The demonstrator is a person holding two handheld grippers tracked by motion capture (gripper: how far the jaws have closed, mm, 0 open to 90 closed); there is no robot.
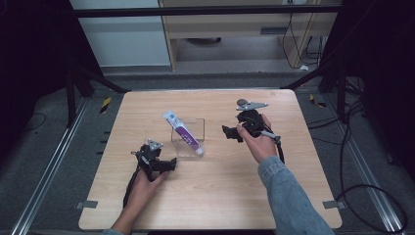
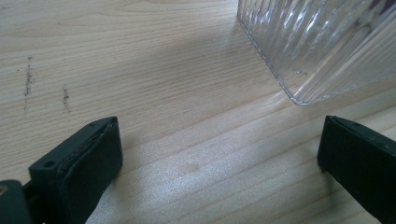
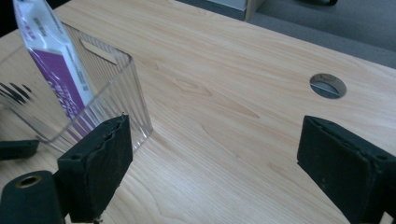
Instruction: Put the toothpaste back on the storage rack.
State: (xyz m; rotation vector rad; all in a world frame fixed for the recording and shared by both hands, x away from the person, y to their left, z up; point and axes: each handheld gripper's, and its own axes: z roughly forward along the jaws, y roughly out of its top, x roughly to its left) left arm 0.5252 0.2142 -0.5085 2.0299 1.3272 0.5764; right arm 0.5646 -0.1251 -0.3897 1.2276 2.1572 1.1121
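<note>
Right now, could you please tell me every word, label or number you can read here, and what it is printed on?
None can be read.
Tube in the clear box: purple-and-white label with print, too blurred to read.
Table and both grippers: no writing visible.

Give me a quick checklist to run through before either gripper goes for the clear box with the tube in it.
1. Left gripper open: ok, jaws stand wide apart with bare table between them.
2. Right gripper open: ok, jaws stand wide apart and hold nothing.
3. Clear box upright on the table: ok.
4. Tube inside the box: ok, it leans across it with its flat end poking above the rim.
5. Box free of both grippers: ok, neither touches it; its corner sits just ahead of the left jaws in the left gripper view.
6. Tube's cap shut: cannot tell.
</note>
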